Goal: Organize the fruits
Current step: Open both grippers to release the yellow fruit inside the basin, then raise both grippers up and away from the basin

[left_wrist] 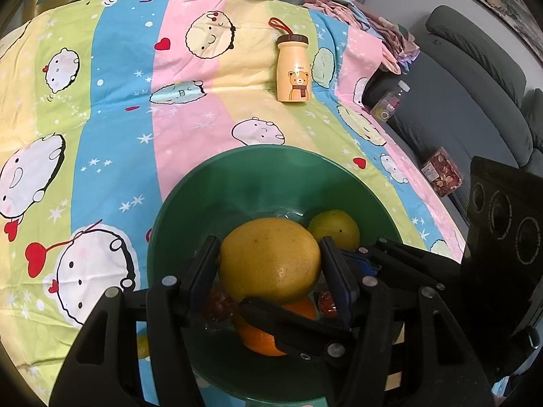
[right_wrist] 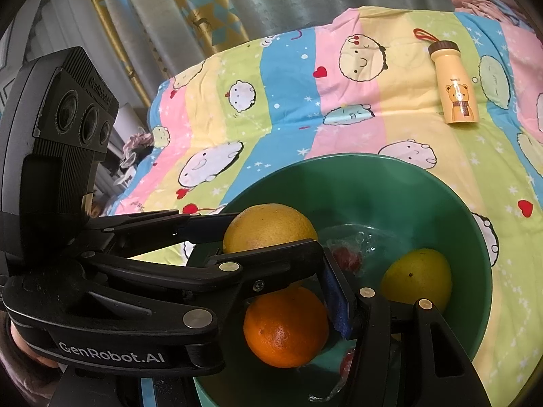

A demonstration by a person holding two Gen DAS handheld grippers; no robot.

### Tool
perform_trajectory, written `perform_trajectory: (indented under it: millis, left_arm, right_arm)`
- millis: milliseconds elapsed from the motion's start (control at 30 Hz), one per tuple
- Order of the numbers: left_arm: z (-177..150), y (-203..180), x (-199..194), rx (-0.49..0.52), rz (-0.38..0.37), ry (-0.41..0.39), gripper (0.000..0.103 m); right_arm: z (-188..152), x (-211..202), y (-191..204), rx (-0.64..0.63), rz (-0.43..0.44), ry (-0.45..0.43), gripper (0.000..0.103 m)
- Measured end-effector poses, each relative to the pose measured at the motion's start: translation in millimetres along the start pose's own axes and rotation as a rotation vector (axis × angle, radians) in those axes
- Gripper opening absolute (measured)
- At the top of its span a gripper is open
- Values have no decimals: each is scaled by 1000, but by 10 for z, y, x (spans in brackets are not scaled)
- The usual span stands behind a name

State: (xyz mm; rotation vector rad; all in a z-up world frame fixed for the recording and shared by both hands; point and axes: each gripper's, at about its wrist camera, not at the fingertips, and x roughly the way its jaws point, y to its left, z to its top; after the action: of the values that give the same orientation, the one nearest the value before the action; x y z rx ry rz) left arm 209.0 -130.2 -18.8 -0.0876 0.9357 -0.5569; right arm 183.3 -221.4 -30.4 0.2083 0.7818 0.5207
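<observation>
A green bowl (left_wrist: 237, 156) (right_wrist: 373, 159) sits on a cartoon-print cloth. My left gripper (left_wrist: 268, 254) is shut on a large yellow grapefruit (left_wrist: 268, 257) (right_wrist: 268, 227), one pad on each side, just above the bowl's inside. Under it, my right gripper (right_wrist: 285, 305) is shut on an orange (right_wrist: 285, 325) (left_wrist: 261, 342). Its blue right pad (right_wrist: 336, 305) touches the orange, and the left gripper's arm hides its other finger. A smaller yellow fruit (left_wrist: 334, 227) (right_wrist: 417, 278) lies in the bowl with red fruit in clear wrap (left_wrist: 327, 303) (right_wrist: 346, 257).
A yellow bear-print bottle (left_wrist: 293, 68) (right_wrist: 456, 84) lies on the cloth beyond the bowl. A grey sofa (left_wrist: 475, 101) with a red patterned box (left_wrist: 441, 176) and a clear bottle (left_wrist: 390, 101) stands to the right. Folded clothes (left_wrist: 373, 17) are piled at the far right corner, with curtains (right_wrist: 237, 0) behind.
</observation>
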Motion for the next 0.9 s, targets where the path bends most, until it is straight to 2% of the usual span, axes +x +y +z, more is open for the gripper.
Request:
perform_trajectory:
  millis: [400,567,633,700,867,900]
  left_arm:
    - [16,-27,-22,16,37,-19,59]
    - [19,-28,-46,16,45,-30,62]
    - [22,-31,-62,19,59,-37,70]
    - [15,-42,-78,25,70,-45,75]
    - [17,-65,-126,36,101,-62,83]
    - [17,-73,-137,41,113,-67,88]
  right_arm:
    - [-11,-24,-23,0,-14,-6,58]
    - [-6,-43,6,-5,-17,-13,58]
    - [-9,-62,11,-6,-20,-17,58]
    - [-3,-56,20,-3,-28,-17,63]
    - [1,-99,48,-11,-52,-25,66]
    - [6,-118,58,-15,-64,-29,68]
